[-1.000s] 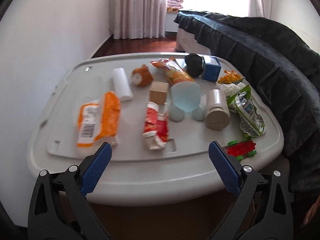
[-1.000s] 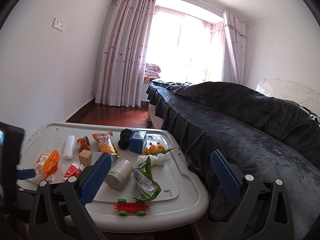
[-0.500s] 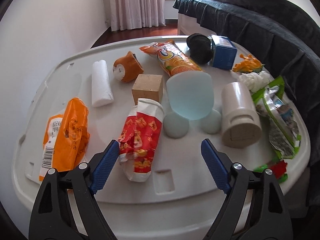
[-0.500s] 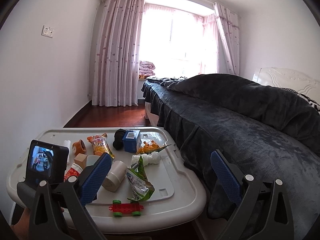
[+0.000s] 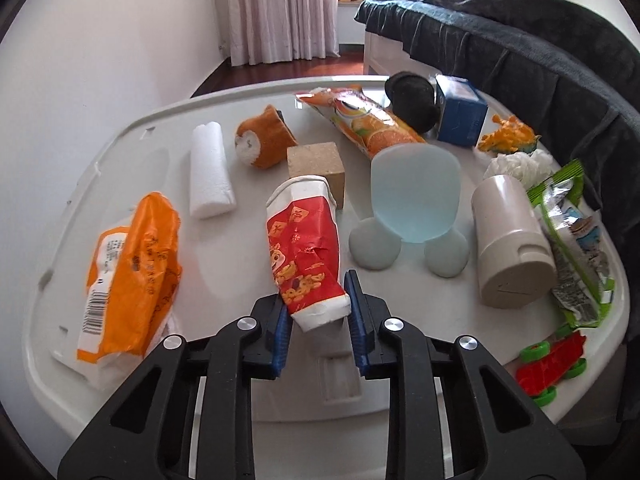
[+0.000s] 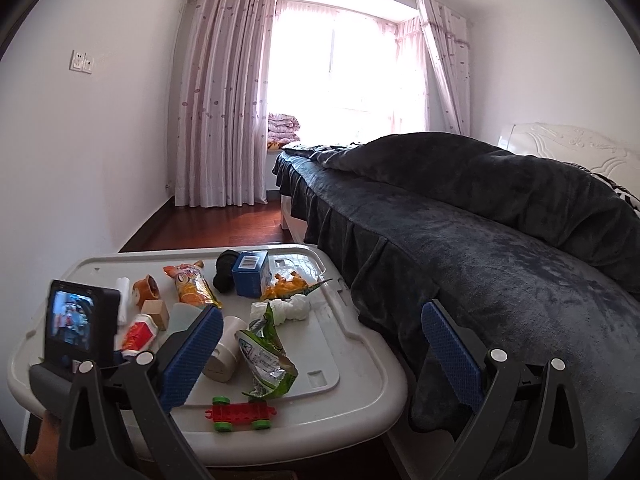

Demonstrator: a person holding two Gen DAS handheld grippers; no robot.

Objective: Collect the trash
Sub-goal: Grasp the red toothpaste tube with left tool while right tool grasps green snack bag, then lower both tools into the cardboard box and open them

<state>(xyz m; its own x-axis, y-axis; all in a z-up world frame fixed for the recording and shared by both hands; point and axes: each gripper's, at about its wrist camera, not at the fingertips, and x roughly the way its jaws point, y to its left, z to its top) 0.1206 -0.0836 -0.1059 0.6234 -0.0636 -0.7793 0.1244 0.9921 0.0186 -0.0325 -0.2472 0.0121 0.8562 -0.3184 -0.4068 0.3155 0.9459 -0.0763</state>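
Left gripper (image 5: 316, 312): seen from the left wrist, its jaws have just been closing and the blue pads now press both sides of the near end of the crushed red paper cup (image 5: 306, 248); I judge this the first pick.
Red cup position: lying on its side on the white plastic lid (image 5: 120, 152) that serves as the table top, open rim toward the wooden block (image 5: 316, 168), base between the pads, not yet lifted.
Trash left, same view: orange wrapper (image 5: 132, 272) at the left edge, orange-print snack bag (image 5: 368, 124) at the far side, green foil wrapper (image 5: 576, 248) at the right, crumpled white tissue (image 5: 520, 164) just behind it. All lie loose on the lid, none gathered.
Non-trash, same view: beige canister (image 5: 512, 244), pale blue plastic piece (image 5: 414, 196), foam roll (image 5: 210, 170), plush toy (image 5: 264, 142), blue carton (image 5: 460, 110), red toy car (image 5: 554, 364).
Right gripper (image 6: 320, 356): in the right wrist view its jaws stand wide apart with nothing between them, held off the lid's near right corner beside the dark bedspread (image 6: 480, 240).
Cross-check, right wrist view: the left unit's camera screen (image 6: 78, 324) stands over the red cup; the green wrapper and tissue lie untouched.
Bin: none visible in either view; destination cannot be told.
Progress: barely begun, one item gripped, at least four left.
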